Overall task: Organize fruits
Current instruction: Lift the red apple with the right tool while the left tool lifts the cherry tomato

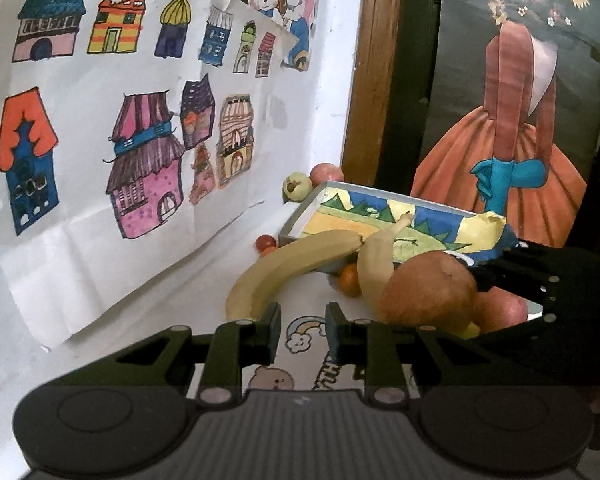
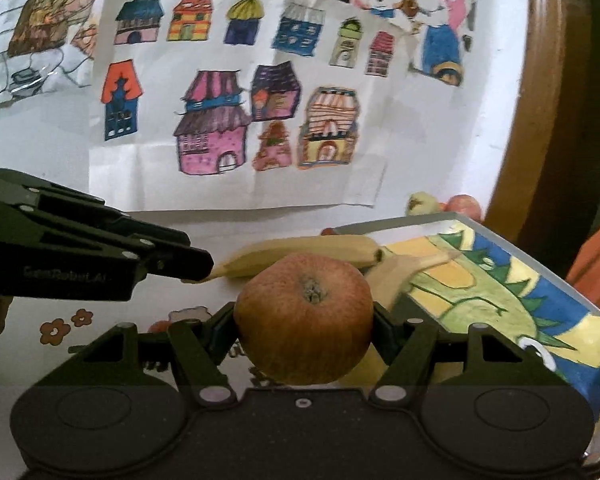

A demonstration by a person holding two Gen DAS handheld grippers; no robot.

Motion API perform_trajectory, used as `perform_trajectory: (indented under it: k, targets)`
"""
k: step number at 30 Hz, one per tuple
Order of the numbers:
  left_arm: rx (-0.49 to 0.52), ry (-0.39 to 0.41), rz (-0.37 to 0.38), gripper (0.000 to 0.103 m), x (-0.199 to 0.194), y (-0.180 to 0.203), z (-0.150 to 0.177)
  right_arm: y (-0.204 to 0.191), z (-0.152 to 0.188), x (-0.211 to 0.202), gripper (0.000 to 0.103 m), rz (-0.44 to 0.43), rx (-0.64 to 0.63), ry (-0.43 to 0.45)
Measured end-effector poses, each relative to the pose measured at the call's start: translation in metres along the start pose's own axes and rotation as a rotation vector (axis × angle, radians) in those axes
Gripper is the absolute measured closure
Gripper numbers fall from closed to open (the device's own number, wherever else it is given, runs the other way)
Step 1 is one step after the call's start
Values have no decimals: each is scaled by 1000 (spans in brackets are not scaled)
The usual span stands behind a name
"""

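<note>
My right gripper [image 2: 304, 322] is shut on a brownish-red apple [image 2: 304, 316], held just above the table beside the tray's near corner. In the left wrist view the same apple [image 1: 428, 292] hangs in front of the right gripper [image 1: 490, 280]. Two bananas lie half over the tray's edge: one long [image 1: 284, 272], one curved [image 1: 376, 256]. The tray [image 1: 300, 220] is a shallow grey box lined with a colourful drawing. My left gripper [image 1: 303, 332] is open by a narrow gap, holds nothing, and sits just short of the long banana's end.
A small orange [image 1: 349, 280] and cherry tomatoes [image 1: 265, 243] lie by the tray. A green fruit [image 1: 297, 186] and a red apple [image 1: 326, 172] sit behind it; another red apple [image 1: 500, 312] lies under the right gripper. The wall with drawings [image 1: 140, 140] stands close behind.
</note>
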State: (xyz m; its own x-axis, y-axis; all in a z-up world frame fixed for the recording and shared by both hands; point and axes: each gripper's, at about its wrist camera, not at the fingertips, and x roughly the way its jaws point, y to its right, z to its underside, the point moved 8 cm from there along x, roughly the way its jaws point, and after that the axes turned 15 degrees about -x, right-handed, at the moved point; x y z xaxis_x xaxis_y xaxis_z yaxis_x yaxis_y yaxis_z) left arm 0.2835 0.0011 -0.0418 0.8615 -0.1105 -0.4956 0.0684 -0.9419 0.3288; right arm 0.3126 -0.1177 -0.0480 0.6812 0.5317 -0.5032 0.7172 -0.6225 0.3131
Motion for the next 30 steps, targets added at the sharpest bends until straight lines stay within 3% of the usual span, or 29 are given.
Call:
perform_trajectory:
  k: [7, 10, 19, 30]
  targets:
    - [-3, -30, -42, 73, -7, -27, 18, -1, 6, -8, 34, -11, 4, 16]
    - [-6, -63, -46, 65, -2, -34, 29, -4, 6, -4, 34, -21, 9, 17]
    - [58, -92, 32, 49, 1, -26, 43, -6, 10, 8, 34, -31, 0, 2]
    - [98, -149, 93, 49, 6, -10, 58, -2, 18, 13, 34, -36, -1, -15]
